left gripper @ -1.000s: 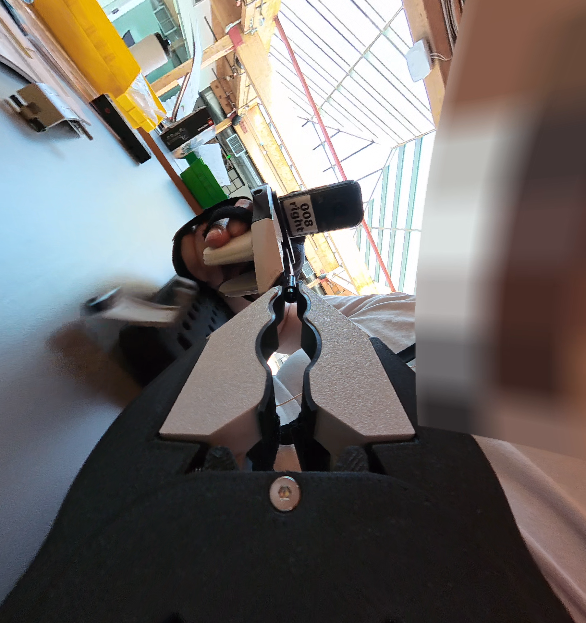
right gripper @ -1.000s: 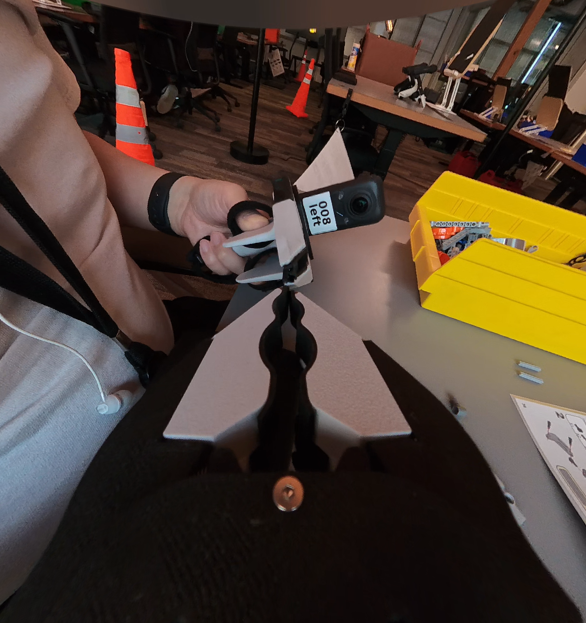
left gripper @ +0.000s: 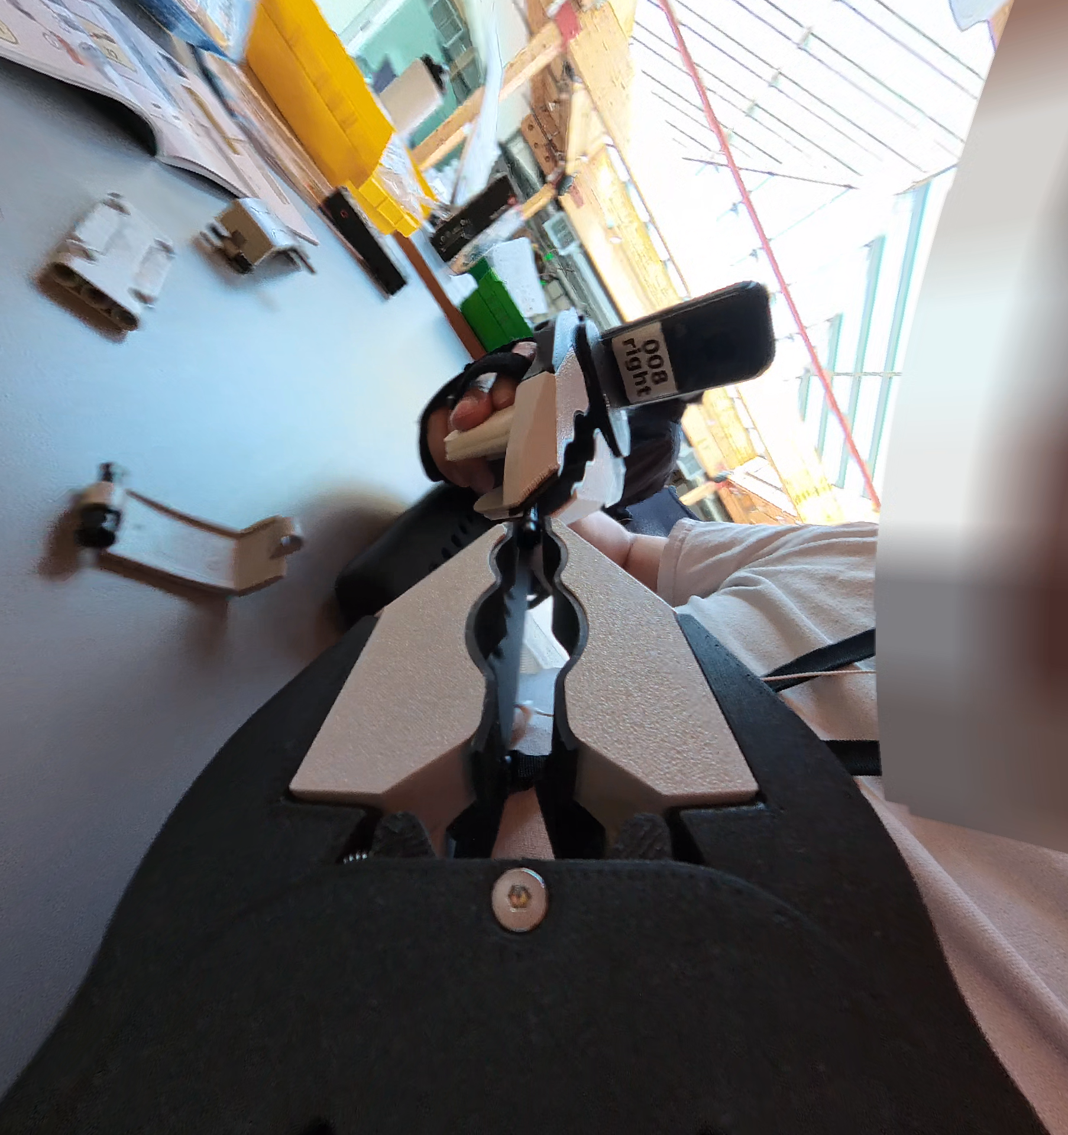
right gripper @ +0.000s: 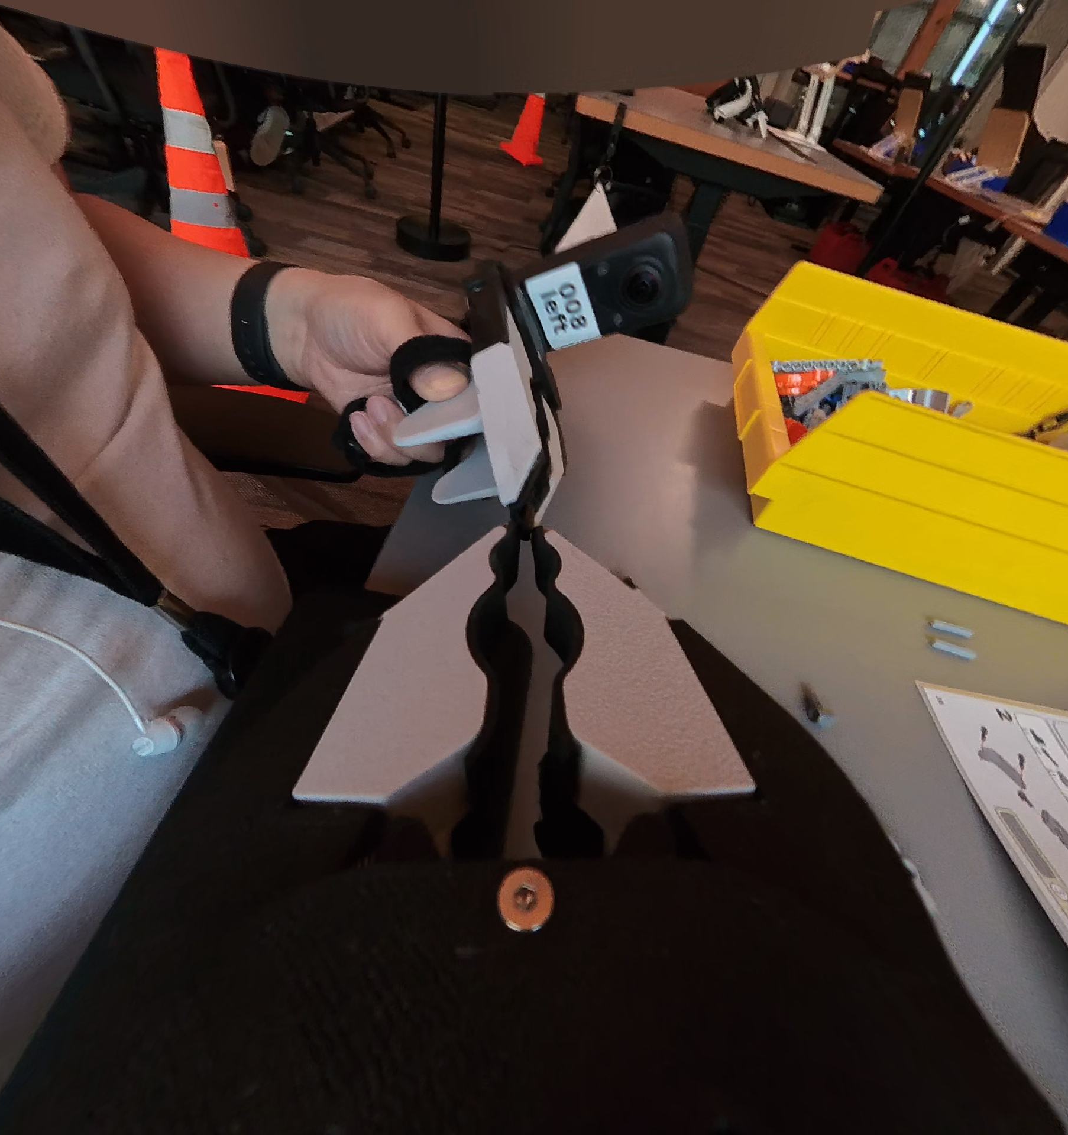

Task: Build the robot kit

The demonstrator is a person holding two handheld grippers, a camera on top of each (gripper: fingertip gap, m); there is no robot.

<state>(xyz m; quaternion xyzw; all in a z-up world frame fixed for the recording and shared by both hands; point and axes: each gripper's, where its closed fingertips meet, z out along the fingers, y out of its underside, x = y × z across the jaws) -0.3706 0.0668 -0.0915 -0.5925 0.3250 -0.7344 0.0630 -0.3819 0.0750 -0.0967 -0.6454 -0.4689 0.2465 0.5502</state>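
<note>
My two grippers meet tip to tip above the table's near edge. In the left wrist view my left gripper (left gripper: 528, 531) is shut, with a small black part (left gripper: 528, 522) pinched at its tips. My right gripper (left gripper: 541, 494) faces it, jaws together on the same part. In the right wrist view my right gripper (right gripper: 522, 533) is shut at the tips on the small black part (right gripper: 524, 522). My left gripper (right gripper: 531, 513) comes down onto it from above, held by a hand (right gripper: 347, 344). The part is mostly hidden by the fingertips.
On the grey table (left gripper: 212, 399) lie a bent grey beam with a black pin (left gripper: 193, 546), two grey pieces (left gripper: 104, 270), (left gripper: 252, 236) and an instruction booklet (left gripper: 150, 92). Yellow bins (right gripper: 918, 491), two small grey pins (right gripper: 952, 639) and a dark pin (right gripper: 814, 706) are to the right.
Both grippers stay tip to tip. The left gripper has swung so its view takes in more of the table. In the right wrist view the left gripper now tilts more to the right.
</note>
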